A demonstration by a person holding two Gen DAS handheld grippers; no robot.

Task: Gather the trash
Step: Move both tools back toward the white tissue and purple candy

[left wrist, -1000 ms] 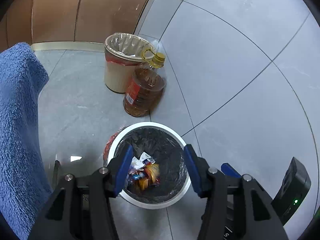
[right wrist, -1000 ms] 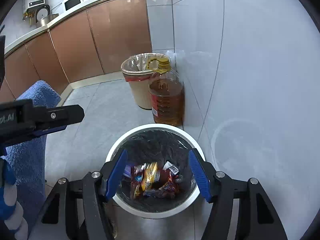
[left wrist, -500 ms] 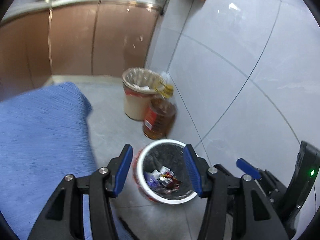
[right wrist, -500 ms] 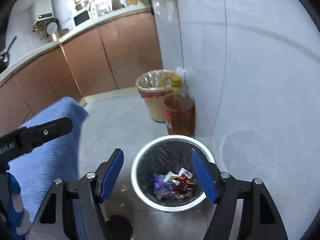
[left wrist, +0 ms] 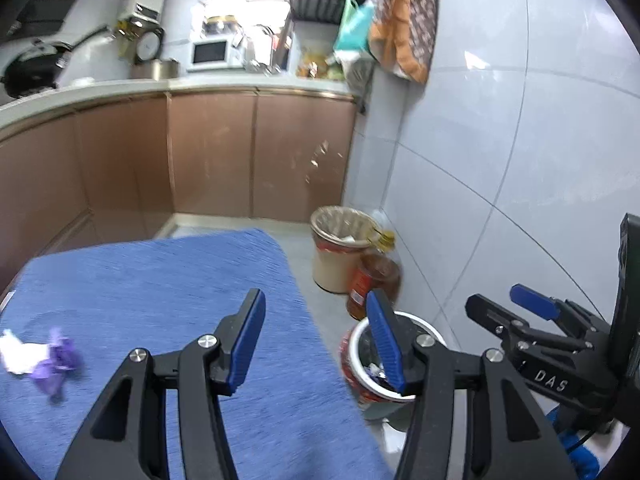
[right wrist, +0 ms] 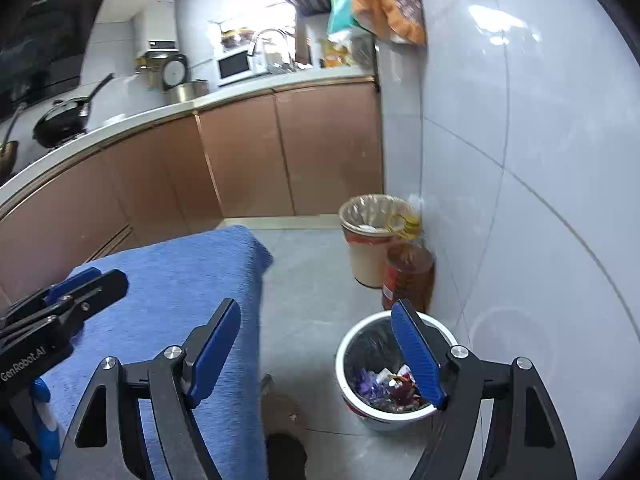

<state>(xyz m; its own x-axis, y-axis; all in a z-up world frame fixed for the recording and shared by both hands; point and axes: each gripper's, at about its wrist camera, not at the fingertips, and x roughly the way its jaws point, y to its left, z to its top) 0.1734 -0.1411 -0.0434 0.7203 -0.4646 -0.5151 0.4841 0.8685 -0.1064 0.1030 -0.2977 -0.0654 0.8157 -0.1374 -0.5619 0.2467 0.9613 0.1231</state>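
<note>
Left wrist view is blurring the near edge of the blue-covered tabletop (left wrist: 168, 304), and the white trash bin (left wrist: 430, 330) is lying half hidden behind the left claw (left wrist: 318, 342) and its right finger. The left claw is hanging wide open above the tabletop, gripping nothing. Two scraps are lying on the tabletop well to the left of the left claw: a purple wrapper (left wrist: 56, 364) touching a white crumpled paper (left wrist: 18, 354). The right claw (right wrist: 318, 356) is also gaping wide and holding nothing; its right finger is covering part of the bin's rim. Inside the white trash bin, mixed wrappers (right wrist: 384, 386) are sitting too jumbled to count. Beyond the white trash bin, one oil bottle (right wrist: 408, 274) is standing against one beige bin (right wrist: 366, 248).
</note>
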